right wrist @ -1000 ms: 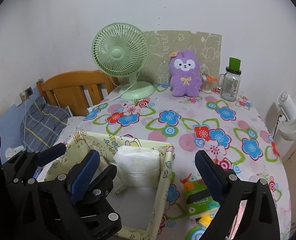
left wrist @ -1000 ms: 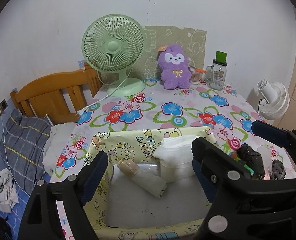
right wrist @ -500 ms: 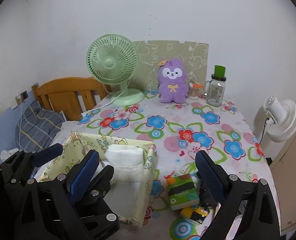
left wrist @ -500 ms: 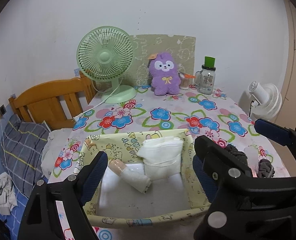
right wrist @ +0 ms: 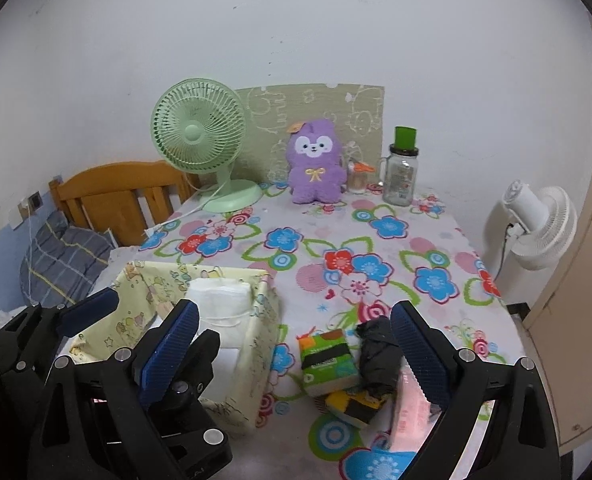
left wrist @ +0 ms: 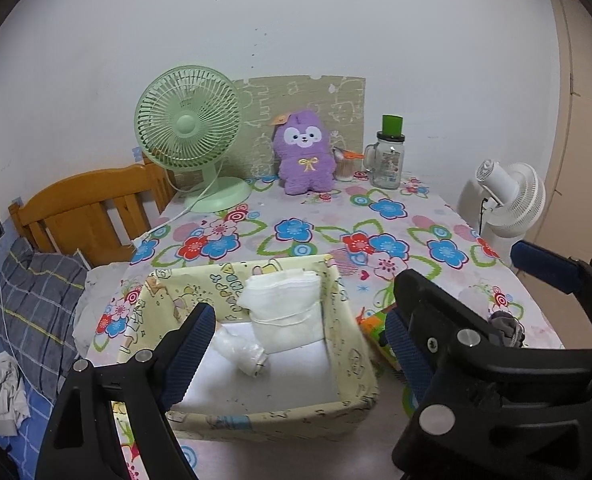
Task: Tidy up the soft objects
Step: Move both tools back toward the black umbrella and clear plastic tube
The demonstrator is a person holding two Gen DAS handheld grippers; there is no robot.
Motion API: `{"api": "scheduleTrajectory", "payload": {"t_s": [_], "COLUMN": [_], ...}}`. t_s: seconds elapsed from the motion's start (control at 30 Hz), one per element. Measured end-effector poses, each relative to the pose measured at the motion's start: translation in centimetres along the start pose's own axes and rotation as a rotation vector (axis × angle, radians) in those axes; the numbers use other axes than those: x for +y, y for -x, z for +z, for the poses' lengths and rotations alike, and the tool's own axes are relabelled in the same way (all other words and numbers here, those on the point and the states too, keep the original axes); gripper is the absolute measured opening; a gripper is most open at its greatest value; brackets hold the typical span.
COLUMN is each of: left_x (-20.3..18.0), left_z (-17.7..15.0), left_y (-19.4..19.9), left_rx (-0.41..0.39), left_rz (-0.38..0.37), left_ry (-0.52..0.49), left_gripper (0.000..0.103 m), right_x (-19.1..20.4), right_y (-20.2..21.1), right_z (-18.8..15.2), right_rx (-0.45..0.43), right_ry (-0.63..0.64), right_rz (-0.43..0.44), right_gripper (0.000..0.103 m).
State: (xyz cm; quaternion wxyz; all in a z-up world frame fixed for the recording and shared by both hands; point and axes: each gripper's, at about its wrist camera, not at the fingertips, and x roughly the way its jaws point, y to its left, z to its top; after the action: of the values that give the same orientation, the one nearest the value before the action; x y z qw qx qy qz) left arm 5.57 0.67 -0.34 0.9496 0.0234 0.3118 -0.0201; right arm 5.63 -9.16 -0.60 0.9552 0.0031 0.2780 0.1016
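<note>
A yellow fabric basket (left wrist: 352,360) (right wrist: 256,344) stands at the table's near left. In it lie a folded white cloth (left wrist: 284,304) (right wrist: 220,300) and a clear plastic roll (left wrist: 242,354). My left gripper (left wrist: 300,344) is open and empty, raised above the basket. My right gripper (right wrist: 294,350) is open and empty above a green sponge pack (right wrist: 328,362), a black cloth (right wrist: 378,354), a yellow-and-black sponge (right wrist: 354,406) and a pink pack (right wrist: 406,404), all right of the basket. A purple plush (left wrist: 305,153) (right wrist: 316,168) sits at the back.
A green desk fan (left wrist: 190,136) and a glass jar with a green lid (left wrist: 388,156) stand at the back by the wall. A white fan (right wrist: 536,224) stands off the table's right edge. A wooden bed frame (left wrist: 88,208) and pillow lie to the left.
Both grippers have drawn back and up from the basket, staying open. More of the table and the items right of the basket have come into view.
</note>
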Motion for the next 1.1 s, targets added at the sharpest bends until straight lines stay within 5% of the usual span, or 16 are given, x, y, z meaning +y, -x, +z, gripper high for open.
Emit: {"api": "scheduleTrajectory", "payload": {"t_s": [0.57, 1.1], "left_x": [-4.0, -7.9], "left_z": [-0.4, -1.3], "left_y": [0.9, -0.3], "left_rx": [-0.032, -0.007], "left_rz": [-0.079, -0.149], "left_ry": [-0.041, -0.054], "left_gripper": [0.103, 0.103], "right_x": [-3.7, -7.7], "right_y": [2.9, 3.4], "right_z": [-1.5, -3.1], "right_rx": [-0.051, -0.065], "right_ry": [-0.012, 0.001], "right_rz": [-0.052, -0.104], "right_gripper": [0.098, 0.098]}}
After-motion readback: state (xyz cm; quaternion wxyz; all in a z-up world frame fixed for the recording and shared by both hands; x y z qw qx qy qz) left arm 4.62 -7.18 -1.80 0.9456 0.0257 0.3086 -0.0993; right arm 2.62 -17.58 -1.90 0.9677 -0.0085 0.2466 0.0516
